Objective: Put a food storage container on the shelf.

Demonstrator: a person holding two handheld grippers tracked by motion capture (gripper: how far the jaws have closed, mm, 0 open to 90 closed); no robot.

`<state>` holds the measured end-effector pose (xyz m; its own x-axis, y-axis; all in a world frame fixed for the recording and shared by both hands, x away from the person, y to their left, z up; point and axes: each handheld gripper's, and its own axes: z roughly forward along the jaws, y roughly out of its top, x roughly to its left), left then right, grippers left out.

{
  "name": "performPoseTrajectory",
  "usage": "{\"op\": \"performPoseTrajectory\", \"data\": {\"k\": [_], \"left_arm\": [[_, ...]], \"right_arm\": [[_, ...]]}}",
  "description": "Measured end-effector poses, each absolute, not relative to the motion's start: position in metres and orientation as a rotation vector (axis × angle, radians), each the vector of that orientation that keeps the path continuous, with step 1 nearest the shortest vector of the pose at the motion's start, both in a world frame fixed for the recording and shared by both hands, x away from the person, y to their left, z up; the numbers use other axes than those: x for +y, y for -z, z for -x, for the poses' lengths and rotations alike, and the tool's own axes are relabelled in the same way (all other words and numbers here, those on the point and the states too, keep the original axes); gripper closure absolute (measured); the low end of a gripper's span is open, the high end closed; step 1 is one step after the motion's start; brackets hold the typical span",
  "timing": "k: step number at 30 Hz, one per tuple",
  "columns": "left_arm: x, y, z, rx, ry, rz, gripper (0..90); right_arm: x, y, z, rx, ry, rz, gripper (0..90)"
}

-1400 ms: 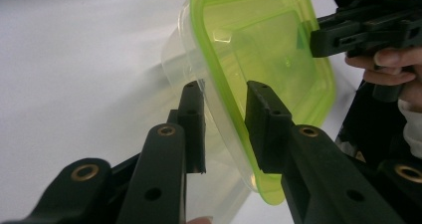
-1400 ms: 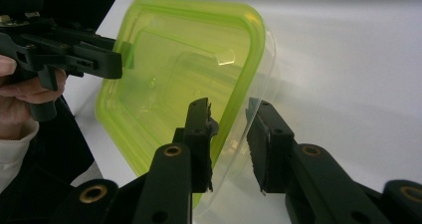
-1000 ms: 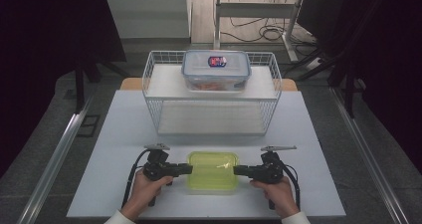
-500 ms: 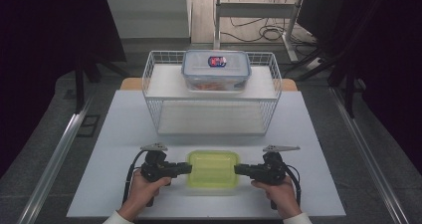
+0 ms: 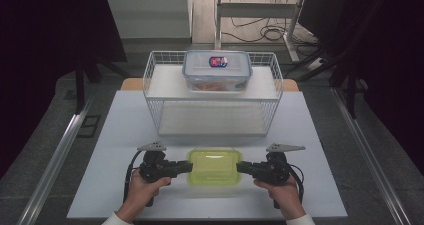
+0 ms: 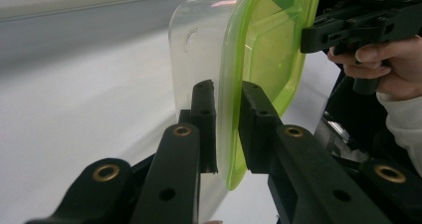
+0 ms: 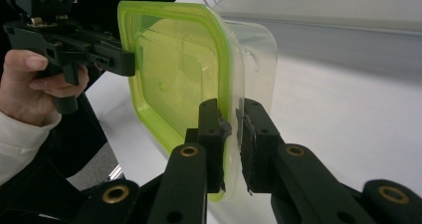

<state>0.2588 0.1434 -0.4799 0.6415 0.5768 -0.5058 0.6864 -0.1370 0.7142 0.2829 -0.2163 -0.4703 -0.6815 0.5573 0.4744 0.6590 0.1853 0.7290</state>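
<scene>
Little has changed over the last second: both the left gripper (image 5: 187, 167) and right gripper (image 5: 240, 167) stay clamped, fingers (image 6: 204, 119) pinching the green-lidded container's (image 5: 214, 167) ends on the near bench (image 5: 120, 135), seemingly ready to lift.

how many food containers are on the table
2: a green-lidded container at the near edge, gripped between both tools, and a blue-lidded container on top of the wire rack.
</scene>
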Motion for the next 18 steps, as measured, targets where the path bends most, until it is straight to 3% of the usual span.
{"op": "performPoseTrajectory", "data": {"k": [18], "left_arm": [[0.144, 0.451, -0.268, 0.96, 0.111, -1.802, 78.7]], "right_arm": [[-0.219, 0.442, -0.286, -2.385, 1.607, 1.166, 80.0]]}}
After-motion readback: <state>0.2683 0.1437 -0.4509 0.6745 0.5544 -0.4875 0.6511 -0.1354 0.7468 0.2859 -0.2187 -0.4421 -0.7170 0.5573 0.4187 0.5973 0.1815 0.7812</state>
